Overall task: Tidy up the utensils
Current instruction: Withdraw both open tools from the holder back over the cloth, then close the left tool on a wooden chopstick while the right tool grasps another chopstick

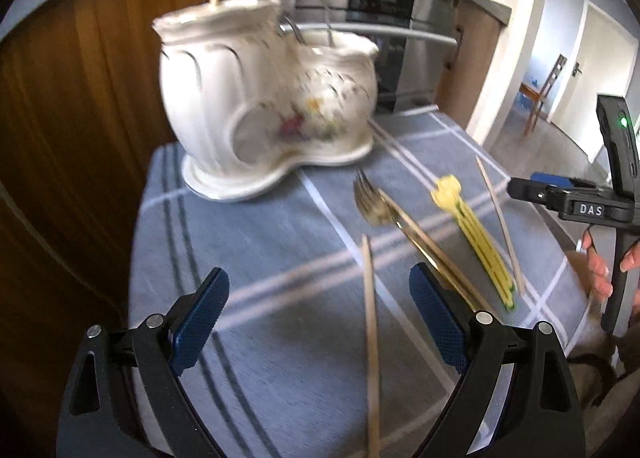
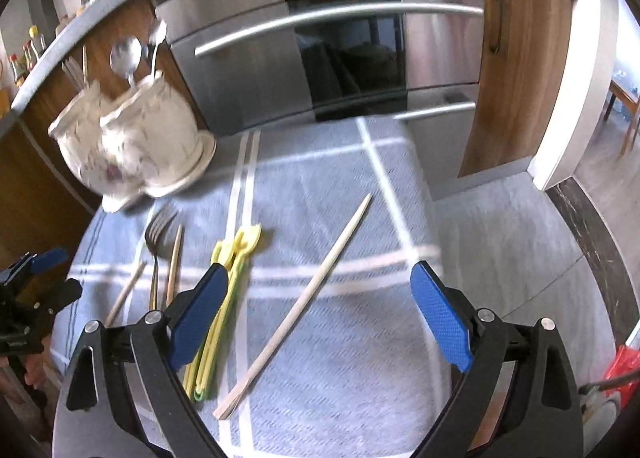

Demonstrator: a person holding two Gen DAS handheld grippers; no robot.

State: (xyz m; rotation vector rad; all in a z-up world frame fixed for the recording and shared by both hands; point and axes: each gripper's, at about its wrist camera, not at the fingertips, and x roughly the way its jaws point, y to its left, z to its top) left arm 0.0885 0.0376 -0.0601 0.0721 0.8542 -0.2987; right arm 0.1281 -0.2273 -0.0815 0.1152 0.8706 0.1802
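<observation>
A white flowered ceramic holder (image 1: pixel 256 106) (image 2: pixel 132 142) with two compartments stands at the table's far left, with chopsticks and spoons upright in it. On the blue checked cloth (image 1: pixel 280 258) (image 2: pixel 360 318) lie a metal fork (image 1: pixel 370 200) (image 2: pixel 156 234), yellow plastic utensils (image 1: pixel 472 234) (image 2: pixel 228 278) and loose wooden chopsticks (image 1: pixel 370 330) (image 2: pixel 304 298). My left gripper (image 1: pixel 320 322) hangs open above the cloth, one chopstick lying between its fingers, untouched. My right gripper (image 2: pixel 320 318) is open over another chopstick. In the left wrist view the right gripper (image 1: pixel 516 190) shows at the right edge.
A steel oven (image 2: pixel 344 50) with a bar handle and wooden cabinet fronts (image 1: pixel 80 98) stand just behind the table. The table's right edge drops to a grey floor (image 2: pixel 520 238). A doorway with a chair (image 1: pixel 544 94) opens at the far right. A hand (image 1: pixel 600 270) holds the right tool.
</observation>
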